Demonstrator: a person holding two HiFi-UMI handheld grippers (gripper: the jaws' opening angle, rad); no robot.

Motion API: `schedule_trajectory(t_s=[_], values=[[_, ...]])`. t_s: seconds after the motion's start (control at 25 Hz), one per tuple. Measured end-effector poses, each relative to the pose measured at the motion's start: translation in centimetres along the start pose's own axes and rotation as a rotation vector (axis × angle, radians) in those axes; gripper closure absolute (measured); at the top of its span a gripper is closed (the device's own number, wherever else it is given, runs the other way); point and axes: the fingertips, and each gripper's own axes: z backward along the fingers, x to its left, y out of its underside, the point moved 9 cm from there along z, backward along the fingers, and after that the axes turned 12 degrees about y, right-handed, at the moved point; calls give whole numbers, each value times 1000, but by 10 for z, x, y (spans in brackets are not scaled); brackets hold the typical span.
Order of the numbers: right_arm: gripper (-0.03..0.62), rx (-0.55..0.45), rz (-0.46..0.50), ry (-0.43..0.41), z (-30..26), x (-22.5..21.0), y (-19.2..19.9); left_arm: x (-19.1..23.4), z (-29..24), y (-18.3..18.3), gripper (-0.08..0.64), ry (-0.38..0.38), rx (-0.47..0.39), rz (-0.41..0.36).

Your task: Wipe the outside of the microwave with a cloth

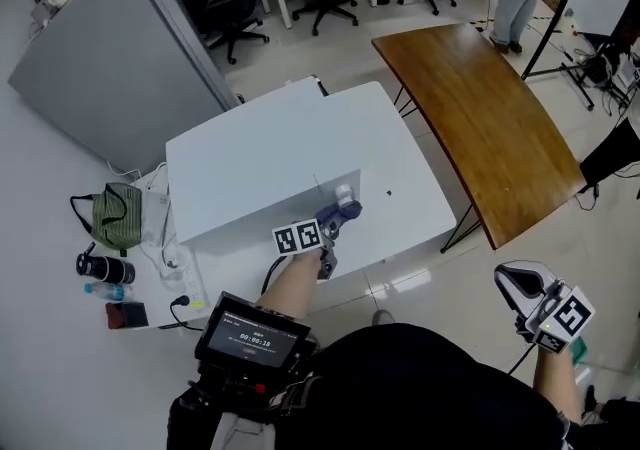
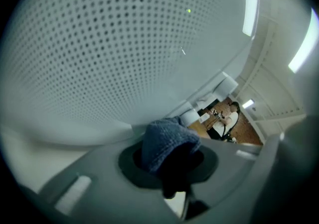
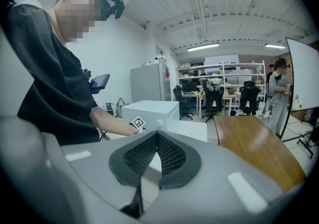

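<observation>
The cloth [image 2: 167, 141], blue and bunched, is clamped in the jaws of the left gripper [image 1: 343, 208]. The right gripper [image 3: 157, 138] hangs low at the person's right, its jaws pressed together on nothing. Just past the cloth rises the perforated wall of the white microwave [image 2: 124, 44], which stands on a white table [image 1: 425, 213]. A wooden table [image 1: 480, 108] lies beyond.

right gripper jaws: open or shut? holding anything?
Shut, empty. In its own view the right gripper has its pads meeting at the tips, nothing between them; it hangs clear of the microwave.
</observation>
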Motion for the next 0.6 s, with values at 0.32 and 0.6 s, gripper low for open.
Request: schedule_trajectory(t_s=[0.32, 0.6], values=[[586, -10, 22, -64, -25, 43, -9, 7, 63, 8, 503, 6, -19, -2], [586, 18, 106, -244, -110, 158, -37, 76, 267, 10, 503, -149, -104, 44]])
